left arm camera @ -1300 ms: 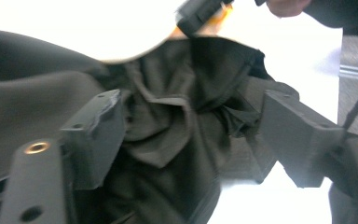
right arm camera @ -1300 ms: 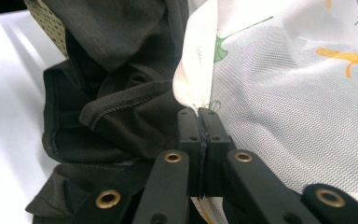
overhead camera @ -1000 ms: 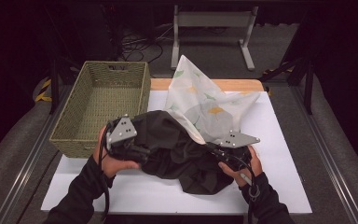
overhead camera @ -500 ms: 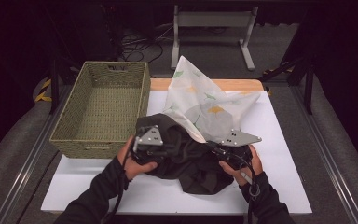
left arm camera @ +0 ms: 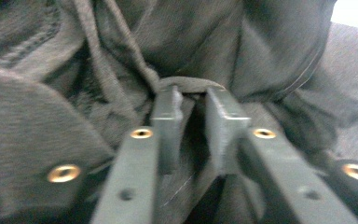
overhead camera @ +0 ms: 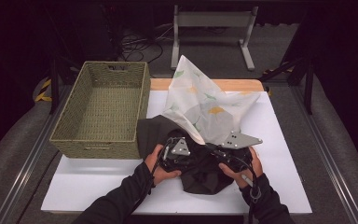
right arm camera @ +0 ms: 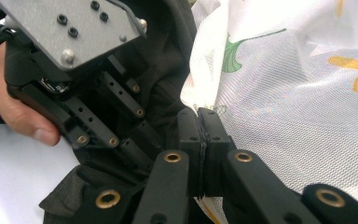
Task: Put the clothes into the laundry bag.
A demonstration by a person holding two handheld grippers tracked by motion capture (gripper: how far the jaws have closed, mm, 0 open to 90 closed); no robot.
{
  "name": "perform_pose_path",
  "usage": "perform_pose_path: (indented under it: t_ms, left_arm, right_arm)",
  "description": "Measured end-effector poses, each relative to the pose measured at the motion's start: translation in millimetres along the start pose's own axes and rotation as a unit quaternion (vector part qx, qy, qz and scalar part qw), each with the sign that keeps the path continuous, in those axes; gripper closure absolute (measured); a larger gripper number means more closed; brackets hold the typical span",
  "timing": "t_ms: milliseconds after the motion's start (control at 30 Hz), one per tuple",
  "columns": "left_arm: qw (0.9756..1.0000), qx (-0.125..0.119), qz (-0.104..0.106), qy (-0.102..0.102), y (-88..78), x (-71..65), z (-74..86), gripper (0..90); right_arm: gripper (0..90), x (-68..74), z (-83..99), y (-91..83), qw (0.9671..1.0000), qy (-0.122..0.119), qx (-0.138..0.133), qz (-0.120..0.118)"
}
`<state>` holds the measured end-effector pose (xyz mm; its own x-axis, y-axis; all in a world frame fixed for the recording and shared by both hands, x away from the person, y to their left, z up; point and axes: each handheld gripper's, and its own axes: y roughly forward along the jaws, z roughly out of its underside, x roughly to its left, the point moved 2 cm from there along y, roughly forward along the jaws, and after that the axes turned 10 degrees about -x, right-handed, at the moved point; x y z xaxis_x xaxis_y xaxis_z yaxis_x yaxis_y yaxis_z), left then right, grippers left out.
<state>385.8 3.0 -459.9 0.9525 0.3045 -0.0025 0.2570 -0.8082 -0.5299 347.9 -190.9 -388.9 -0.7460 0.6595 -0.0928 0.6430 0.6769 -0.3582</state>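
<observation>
The dark garment (overhead camera: pixel 200 163) lies bunched at the lower middle of the high view, on the white table top (overhead camera: pixel 84 182), with one flap reaching toward the wicker basket (overhead camera: pixel 100 109) at the left. We see the white mesh bag (overhead camera: pixel 205 105) with its leaf print standing just above the garment, its lower edge touching the dark cloth.

Our left gripper (left arm camera: pixel 193 109) is pushed into the folds. Its jaws have just been opening a little after a squeeze, and in the left gripper view a narrow gap shows between the pads, with a fold and a cord of the garment across their tips; we cannot tell whether the pads press on the cloth.

Our right gripper (right arm camera: pixel 200 116) has its jaws clamped together at the rim of the mesh bag, pinching its edge. In the right gripper view, the left gripper, grey plate uppermost, sits at the upper left, deep in the dark fabric.
</observation>
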Motion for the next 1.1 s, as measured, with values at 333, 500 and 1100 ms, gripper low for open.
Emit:
perform_pose_path:
  t_ms: [333, 500, 1100]
  left_arm:
    - [0.9994, 0.030, 0.004, 0.013, 25.5, -22.0, 0.6, 8.3]
    - [0.9980, 0.034, -0.050, 0.019, 28.4, -18.4, -1.8, 23.2]
    - [0.9840, -0.147, -0.099, 0.013, -62.6, -20.7, -48.9, 79.6]
  right_arm:
    - [89.4, 4.1, 7.4, 9.8, 0.9992, 0.011, 0.027, -0.028]
    - [89.3, 6.2, 12.8, 9.1, 0.9985, 0.015, 0.039, -0.034]
    - [89.5, 45.7, -35.8, -5.1, 0.9972, -0.023, -0.040, -0.060]
